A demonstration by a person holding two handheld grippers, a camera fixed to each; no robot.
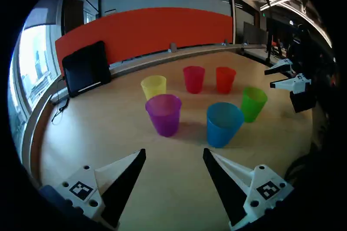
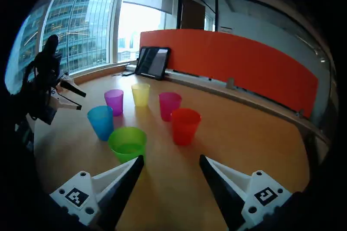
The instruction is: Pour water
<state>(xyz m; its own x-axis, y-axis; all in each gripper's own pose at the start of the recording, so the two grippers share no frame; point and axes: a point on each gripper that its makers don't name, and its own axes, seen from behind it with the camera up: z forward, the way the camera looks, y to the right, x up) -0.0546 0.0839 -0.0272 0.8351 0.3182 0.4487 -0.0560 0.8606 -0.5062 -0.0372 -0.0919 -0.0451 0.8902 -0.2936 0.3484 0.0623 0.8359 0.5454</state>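
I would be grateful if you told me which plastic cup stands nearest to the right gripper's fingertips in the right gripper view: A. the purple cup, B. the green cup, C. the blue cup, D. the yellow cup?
B: in the right gripper view the translucent green plastic cup stands just ahead of the open right gripper, beside one fingertip, nearer than even the orange-red plastic cup.

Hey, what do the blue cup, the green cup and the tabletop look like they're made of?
Blue cup and green cup: probably thin plastic with a smooth finish, since the walls look translucent and light glows through them. Tabletop: pale wood or wood-look laminate with a soft satin sheen. I cannot tell which.
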